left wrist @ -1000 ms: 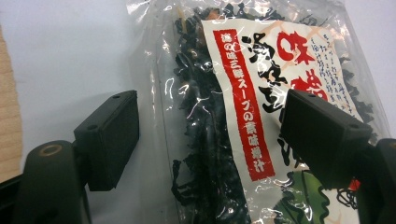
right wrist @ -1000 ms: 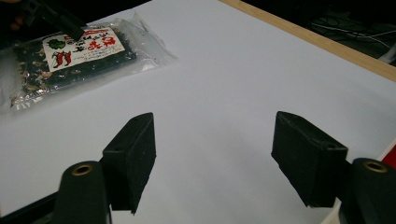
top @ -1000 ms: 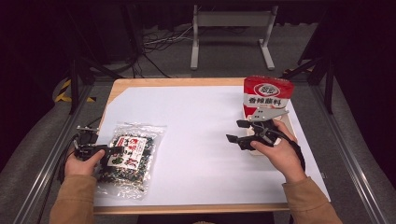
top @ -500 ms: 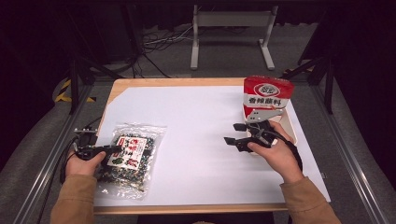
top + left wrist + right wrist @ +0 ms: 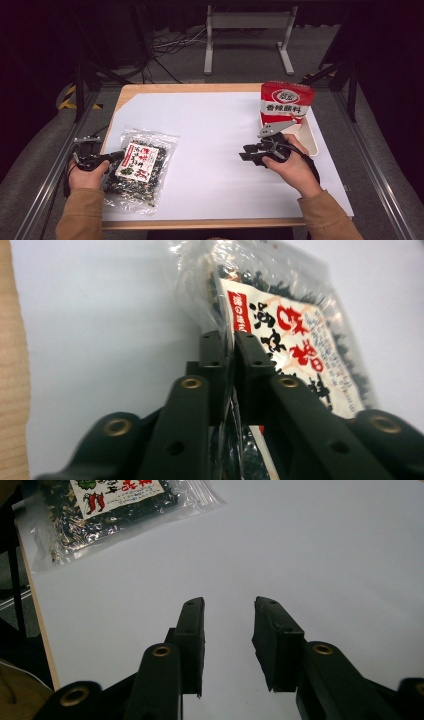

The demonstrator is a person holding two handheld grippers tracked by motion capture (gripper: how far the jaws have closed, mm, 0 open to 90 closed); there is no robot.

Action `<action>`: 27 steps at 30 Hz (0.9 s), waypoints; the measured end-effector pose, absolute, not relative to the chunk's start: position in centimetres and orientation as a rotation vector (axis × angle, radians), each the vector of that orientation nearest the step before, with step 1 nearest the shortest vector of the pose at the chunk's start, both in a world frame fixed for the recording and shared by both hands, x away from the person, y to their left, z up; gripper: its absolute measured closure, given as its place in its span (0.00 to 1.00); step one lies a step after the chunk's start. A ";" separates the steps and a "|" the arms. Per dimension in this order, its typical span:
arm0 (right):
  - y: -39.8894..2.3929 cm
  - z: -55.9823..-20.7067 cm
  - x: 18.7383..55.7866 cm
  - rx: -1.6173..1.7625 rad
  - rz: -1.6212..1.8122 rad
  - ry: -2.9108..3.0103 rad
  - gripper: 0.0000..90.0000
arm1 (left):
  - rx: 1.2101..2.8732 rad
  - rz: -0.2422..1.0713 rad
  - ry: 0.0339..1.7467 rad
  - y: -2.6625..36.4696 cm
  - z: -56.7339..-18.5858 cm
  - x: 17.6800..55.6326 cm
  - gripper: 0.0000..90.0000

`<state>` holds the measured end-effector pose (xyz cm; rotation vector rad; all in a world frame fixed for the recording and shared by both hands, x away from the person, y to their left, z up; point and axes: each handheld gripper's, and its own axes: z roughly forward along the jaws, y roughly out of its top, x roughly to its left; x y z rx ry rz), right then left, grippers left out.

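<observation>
**Seaweed packet pinched at its near-left edge; right claw idle**

Seaweed packet (image 5: 139,167) lies flat on the white sheet (image 5: 210,130) at about eight o'clock of the table (image 5: 165,89); it is a clear bag, dark dried pieces inside, a red-and-white label on top. I have the left gripper (image 5: 102,159) at the bag's nine o'clock edge; its jaws have just been closing and now stand together on the film, the plastic caught between the pads, as the left gripper view (image 5: 227,357) confirms. The right gripper (image 5: 250,152) hovers over bare sheet near four o'clock; its jaws have been closing too, stand partly apart, nothing between them.

Risks, as I judge them: the bite is on thin film only, so a lift could let the bag slip out or tear; the loose contents would shift to the low end and swing the bag.

Containers: a white tray (image 5: 309,135) at two o'clock holds a red seasoning packet (image 5: 286,102), standing upright against its far end; what else lies in the tray I cannot tell.
</observation>
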<state>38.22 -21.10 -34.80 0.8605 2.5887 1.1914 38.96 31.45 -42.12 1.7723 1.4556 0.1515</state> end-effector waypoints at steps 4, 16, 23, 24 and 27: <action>-20.9 -34.8 38.0 0.875 1.215 2.575 0.70 | 1.758 0.209 1.386 31.0 -40.6 38.2 0.97; -20.2 -34.3 37.3 0.891 1.315 2.521 0.67 | 1.713 0.341 1.212 28.9 -36.6 36.0 0.97; -19.5 -34.2 37.2 0.898 1.403 2.486 0.61 | 1.695 0.412 1.091 26.8 -34.5 35.0 0.98; -19.4 -34.2 37.2 0.902 1.416 2.476 0.60 | 1.692 0.418 1.071 26.5 -34.2 34.9 0.98; -19.0 -34.3 37.3 0.918 1.460 2.453 0.57 | 1.687 0.426 1.040 25.9 -33.6 34.7 0.98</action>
